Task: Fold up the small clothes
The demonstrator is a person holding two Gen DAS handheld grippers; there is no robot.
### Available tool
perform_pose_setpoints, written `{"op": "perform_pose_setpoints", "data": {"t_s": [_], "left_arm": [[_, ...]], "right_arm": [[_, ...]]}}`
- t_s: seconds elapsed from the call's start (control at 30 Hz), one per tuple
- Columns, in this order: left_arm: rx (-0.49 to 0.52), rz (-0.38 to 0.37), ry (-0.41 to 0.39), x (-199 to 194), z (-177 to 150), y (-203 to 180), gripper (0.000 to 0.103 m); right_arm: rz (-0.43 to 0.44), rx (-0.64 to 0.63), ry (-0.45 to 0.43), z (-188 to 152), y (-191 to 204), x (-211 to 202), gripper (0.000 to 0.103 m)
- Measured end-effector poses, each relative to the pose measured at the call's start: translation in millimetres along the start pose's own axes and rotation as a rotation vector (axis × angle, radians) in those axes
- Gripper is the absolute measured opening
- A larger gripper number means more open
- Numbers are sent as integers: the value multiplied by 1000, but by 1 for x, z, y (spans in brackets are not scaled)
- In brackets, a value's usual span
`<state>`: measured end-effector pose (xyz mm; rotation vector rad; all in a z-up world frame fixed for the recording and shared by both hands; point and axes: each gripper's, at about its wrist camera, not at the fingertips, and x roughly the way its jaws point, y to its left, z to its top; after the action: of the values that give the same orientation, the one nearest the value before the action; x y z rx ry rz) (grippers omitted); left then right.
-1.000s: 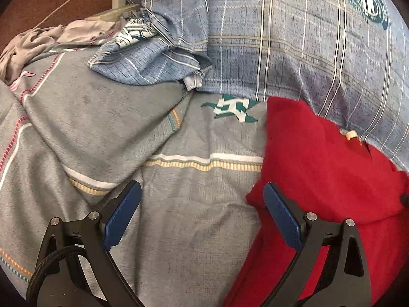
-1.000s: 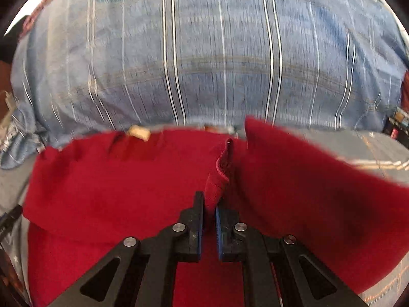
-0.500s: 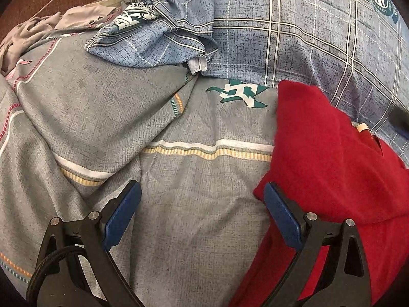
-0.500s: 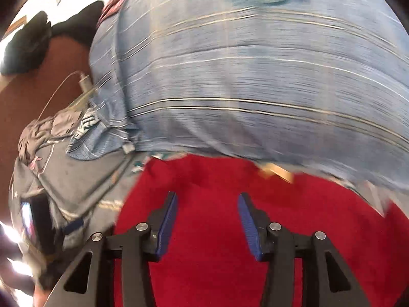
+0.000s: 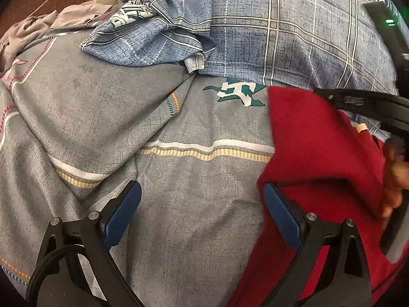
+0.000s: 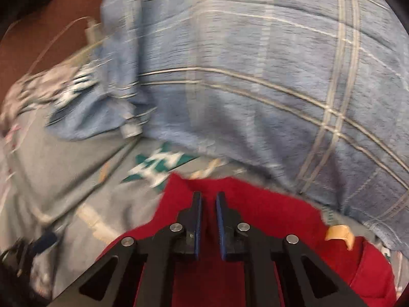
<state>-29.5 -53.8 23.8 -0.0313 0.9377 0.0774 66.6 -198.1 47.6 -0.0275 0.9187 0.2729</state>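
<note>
A small red garment [image 5: 319,153] lies on a grey patterned bedsheet [image 5: 179,230], with a fold of it lying over its left side. My left gripper [image 5: 202,212] is open and empty, its right finger at the garment's left edge. My right gripper [image 6: 209,199] has its jaws nearly closed over the garment's [image 6: 268,220] far left corner; the blur hides whether cloth is pinched. It also shows at the right in the left wrist view [image 5: 358,102]. A tan neck label [image 6: 338,232] shows on the garment.
A large blue plaid pillow [image 5: 294,33] lies just behind the garment. A crumpled blue plaid cloth [image 5: 153,35] and a pale grey garment [image 5: 38,25] lie at the back left. A white charger and cable [image 6: 89,30] sit by the brown wall.
My right gripper let go of the red fold, opened, swung left across the garment and closed down near its far left corner. The left gripper drifted slightly and stayed open.
</note>
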Motion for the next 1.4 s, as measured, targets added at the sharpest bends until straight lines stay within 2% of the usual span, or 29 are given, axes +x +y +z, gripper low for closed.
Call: {"op": "perform_pose_setpoints", "data": {"t_s": [0.03,0.1,0.2,0.27,0.3,0.33,0.4,0.47,0.53,0.57,0.63,0.73,0.8,0.87,0.9,1.07,1.2,1.3,1.4], "left_arm": [[10,5,-1,0,0,-1,97],[13,6,-7,-1,0,0,97],[6,-11,-28,-9,3,4,97],[20,9,-49,-14,4,4,97],[33,29,-61,-16,4,4,97],[39,41,-66,-18,4,4,97],[34,42,-68,-20,3,7,97],[28,49,-75,-22,4,9,97],[26,64,-82,-23,6,12,97],[19,65,-82,-23,7,14,97],[-14,54,-76,-23,9,22,97],[-50,16,-75,-23,10,24,97],[-61,-18,-70,-23,9,22,97],[-50,-24,-57,-21,8,17,97],[-42,-21,-51,-20,7,14,97],[-38,-24,-54,-20,6,10,97],[-47,-21,-63,-20,6,10,97],[-45,-12,-57,-17,6,9,97],[-40,-10,-53,-14,6,8,97]], "right_arm": [[-26,15,15,-2,-1,8,5],[-14,33,41,-9,-1,16,5],[-8,75,-6,-16,-5,-5,5],[5,116,-45,-20,-9,-27,10],[5,123,-63,-24,-11,-38,16],[8,122,-73,-26,-12,-45,30],[42,111,-89,-35,-9,-58,42],[97,89,-69,-41,3,-56,42],[109,36,-43,-50,19,-52,42],[92,4,-28,-54,25,-48,42],[-13,-27,45,-71,26,-34,42],[2,38,14,-85,10,-44,42],[11,100,10,-90,0,-60,43],[12,164,-39,-100,-15,-85,44],[-21,180,-53,-104,-23,-92,44],[-300,299,-127,-140,-93,-151,44],[-407,433,-130,-164,-145,-174,44],[-425,497,-122,-171,-161,-171,44],[-361,513,-115,-172,-168,-159,42]]}}
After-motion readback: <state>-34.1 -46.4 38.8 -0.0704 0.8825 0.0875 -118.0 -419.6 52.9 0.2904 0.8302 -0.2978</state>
